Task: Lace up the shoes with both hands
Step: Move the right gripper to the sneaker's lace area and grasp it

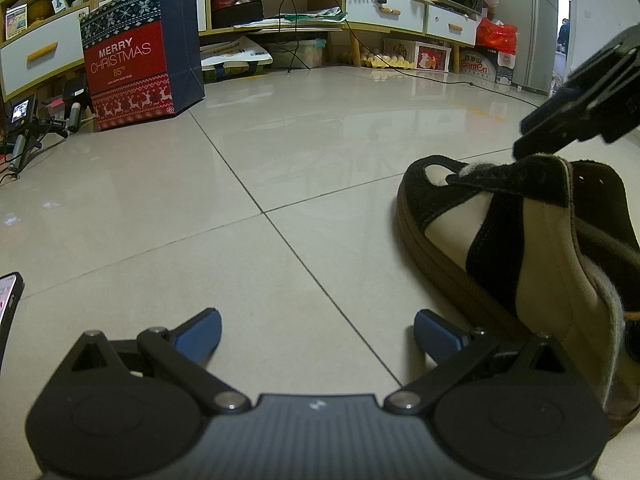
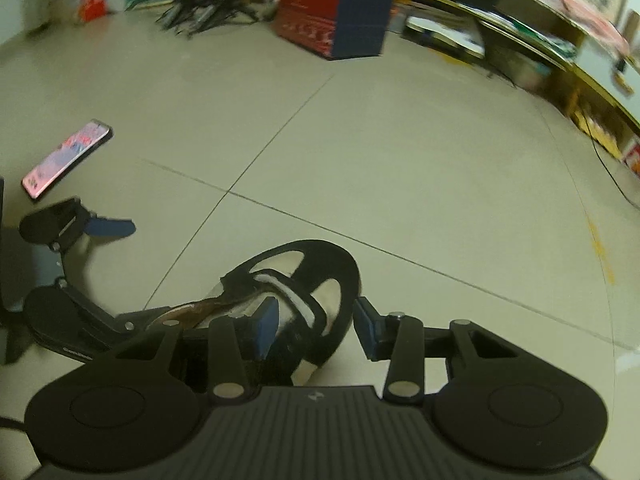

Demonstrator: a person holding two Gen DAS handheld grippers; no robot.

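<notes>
**One shoe on tile floor, right claw straddling it, left claw open and idle**

One shoe, black and cream with a brown sole, lies on the floor. No lace visible threaded through the eyelets; a thin brown strand shows near the collar in the right wrist view, cannot tell what it is.

Right claw sits right over the shoe, pointed steeply down. Its fingers stand partly apart, one over the tongue area, the other just off the shoe's outer side. The toe end runs forward between them. Cannot tell whether either pad presses on the shoe. Right view is blurred.

Left claw is beside the shoe's heel side, tilted down at the tile, fingers wide apart, nothing between them. The shoe is to its right, near but not touching the pads. The right claw's tip shows above the shoe tongue in the left view.

Open room: bare tile ahead of and between both claws. One phone lies left of the left claw, well apart from the shoe. One Christmas bag stands far ahead, near low shelves along the wall.
</notes>
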